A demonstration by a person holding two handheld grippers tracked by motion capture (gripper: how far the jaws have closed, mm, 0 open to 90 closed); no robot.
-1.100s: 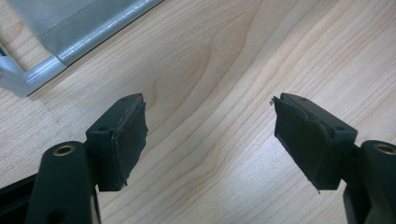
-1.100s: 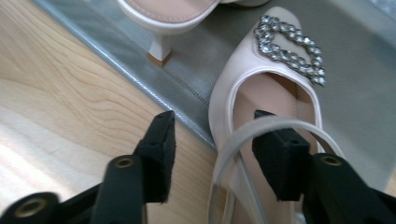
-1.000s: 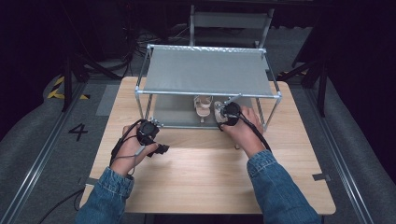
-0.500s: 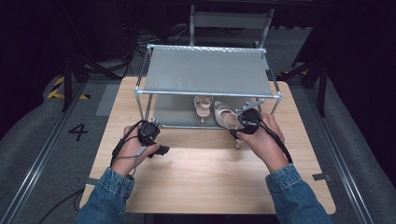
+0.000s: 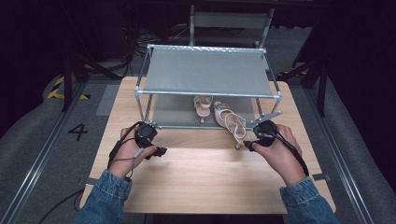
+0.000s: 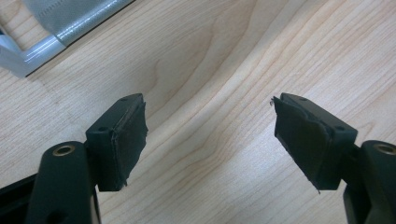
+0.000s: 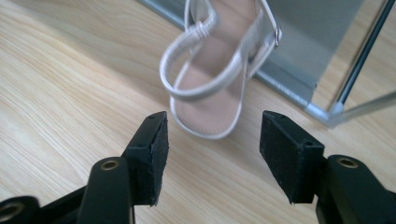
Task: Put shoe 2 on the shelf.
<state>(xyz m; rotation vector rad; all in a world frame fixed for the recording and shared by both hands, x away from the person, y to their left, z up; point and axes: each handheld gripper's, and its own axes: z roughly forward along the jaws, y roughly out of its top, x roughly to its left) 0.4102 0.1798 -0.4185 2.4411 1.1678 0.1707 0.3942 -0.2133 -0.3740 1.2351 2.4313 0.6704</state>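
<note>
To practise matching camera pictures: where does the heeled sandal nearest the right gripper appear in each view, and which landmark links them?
High view: the heeled sandal lies right of centre, half out of the rack's lower shelf.
Left gripper view: not in this picture.
Right gripper view: the sandal is top centre, beyond the open jaws.
Shared landmark: the metal shoe rack.

Table (image 5: 210,177): showing pale wood, grain running smooth and matt.
Rack (image 5: 208,72): gleaming with silvery metal tubes, carrying grey matt shelf panels.
Sandal (image 7: 219,70): shining with glossy silver straps over a smooth beige insole.
Right gripper (image 7: 212,156): wearing matt black plastic with rough dark pads.
Sleeves (image 5: 109,193): showing blue denim cloth.
</note>
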